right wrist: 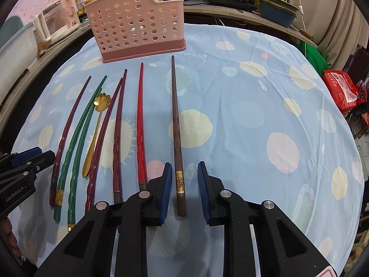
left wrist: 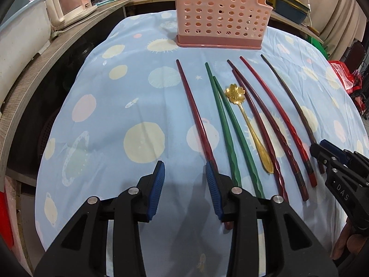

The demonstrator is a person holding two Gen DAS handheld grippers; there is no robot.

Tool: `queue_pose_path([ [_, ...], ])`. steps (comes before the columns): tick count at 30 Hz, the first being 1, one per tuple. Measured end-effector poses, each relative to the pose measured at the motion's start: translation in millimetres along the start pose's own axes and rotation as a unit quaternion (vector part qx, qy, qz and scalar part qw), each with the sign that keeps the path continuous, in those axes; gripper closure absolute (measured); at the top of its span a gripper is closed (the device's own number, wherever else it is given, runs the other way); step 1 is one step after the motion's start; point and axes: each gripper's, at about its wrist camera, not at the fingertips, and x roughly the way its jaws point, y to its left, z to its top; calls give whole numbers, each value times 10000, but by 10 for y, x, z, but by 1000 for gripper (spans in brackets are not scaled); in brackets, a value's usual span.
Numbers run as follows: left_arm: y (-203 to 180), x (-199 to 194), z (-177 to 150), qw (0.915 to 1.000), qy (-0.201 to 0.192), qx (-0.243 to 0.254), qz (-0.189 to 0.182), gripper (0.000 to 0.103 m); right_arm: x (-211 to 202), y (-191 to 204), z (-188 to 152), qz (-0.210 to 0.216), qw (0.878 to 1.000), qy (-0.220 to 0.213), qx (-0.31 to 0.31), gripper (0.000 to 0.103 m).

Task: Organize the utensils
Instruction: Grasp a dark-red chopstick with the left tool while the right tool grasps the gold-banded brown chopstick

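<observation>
A table draped in a pale blue cloth [right wrist: 242, 97] printed with cream and pink circles fills both views, with cluttered counters behind it. Nearest, the left gripper [left wrist: 185, 187] hangs low over the cloth with its jaws apart and nothing between the blue pads; the thick end of a dark red chopstick [left wrist: 196, 120] passes under its right finger [left wrist: 213, 190], outside the gap. The right gripper [right wrist: 184, 192] sits low at the near end of a brown chopstick [right wrist: 176, 124], whose gold-banded handle lies in the gap between the jaws; the pads stand a little off it on both sides, not pressing. Every chopstick lies flat with its long axis running from near to far, thick handle toward the grippers and thin tip toward the far side. From the left they are the dark red one, a pair of green chopsticks [left wrist: 227, 129] lying close together, a gold spoon [left wrist: 250, 129] with its flower-shaped bowl pointing away, two maroon chopsticks [left wrist: 260, 124] nearly touching, a bright red chopstick [right wrist: 140, 124], then the brown one set apart. Right of the brown one the cloth is bare to the table's right edge; left of the dark red one it is also bare. Beyond the tips, upright near the far edge, stands a pink perforated basket [left wrist: 219, 11] on a darker base.
</observation>
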Motion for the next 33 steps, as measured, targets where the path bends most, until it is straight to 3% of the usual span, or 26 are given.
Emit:
queue_pose_path([
  [13, 14, 41, -51, 10000, 41, -34, 24, 67, -12, -20, -9, 56, 10000, 14, 48, 85],
  [22, 8, -85, -42, 9998, -163, -46, -94, 52, -12, -41, -14, 114, 9999, 32, 125, 86],
  [25, -25, -101, -40, 9997, -202, 28, -128, 52, -13, -40, -13, 122, 9998, 38, 138, 86],
  [33, -49, -3, -130, 9998, 87, 91, -148, 53, -18, -42, -16, 120, 9998, 45, 124, 86],
])
